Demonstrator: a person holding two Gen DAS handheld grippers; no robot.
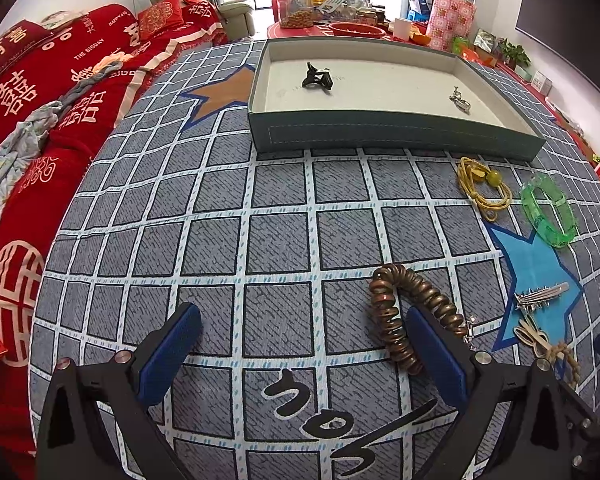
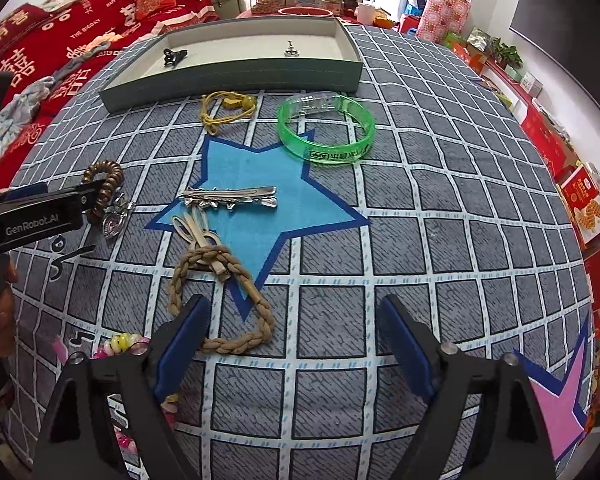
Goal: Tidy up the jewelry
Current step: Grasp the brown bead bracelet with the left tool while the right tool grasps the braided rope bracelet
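A grey tray at the far side holds a black claw clip and a small silver piece. My left gripper is open low over the cloth; its right finger touches a brown coil hair tie. My right gripper is open and empty, its left finger over a braided tan cord. A silver hair clip, a green bangle and a yellow cord lie on the cloth.
The table wears a grey grid cloth with star patches. A charm lies by the coil tie. Coloured beads lie at the near left edge. A red sofa stands left; boxes line the right.
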